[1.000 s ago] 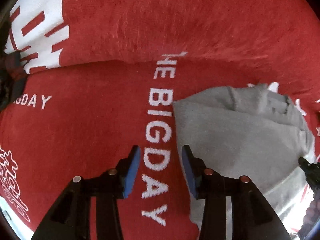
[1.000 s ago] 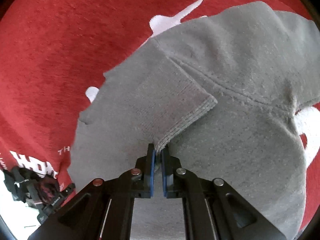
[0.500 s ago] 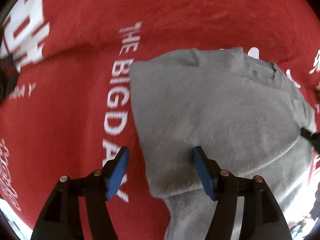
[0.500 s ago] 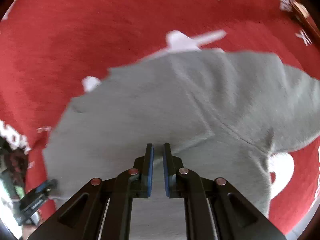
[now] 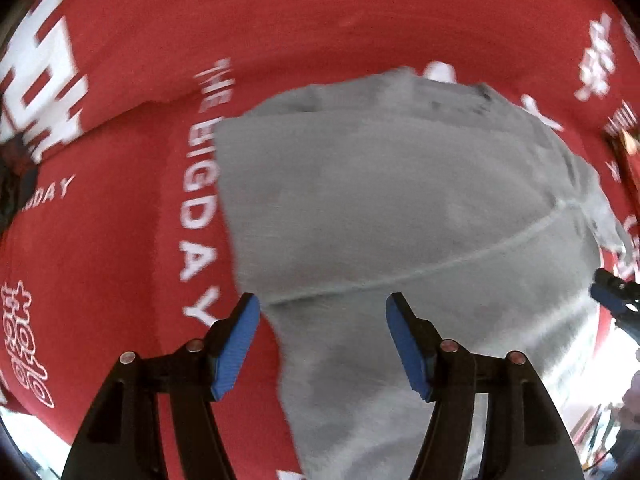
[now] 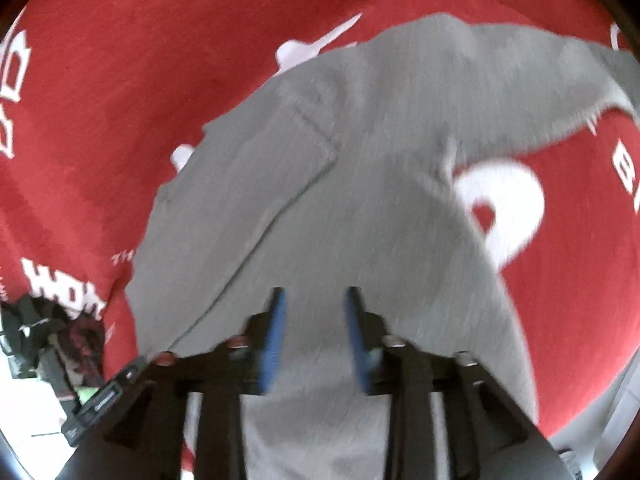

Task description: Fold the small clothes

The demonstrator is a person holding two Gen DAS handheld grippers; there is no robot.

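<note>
The left claw (image 5: 322, 316) points straight down with its blue pads (image 5: 236, 346) set wide and nothing between them; the grey garment (image 5: 400, 200) lies flat below and ahead of it, its left edge running just inside the left pad and a seam crossing just past the fingertips. The right claw (image 6: 316, 312) is tilted downward, its jaws opening and now narrowly apart, with only the grey cloth seen below the gap and no fabric pinched. From this claw the garment spreads ahead, a folded flap up and to the left, one sleeve trailing to the far right. Everything rests on a red cloth with white lettering (image 5: 120, 240) covering the surface.
</note>
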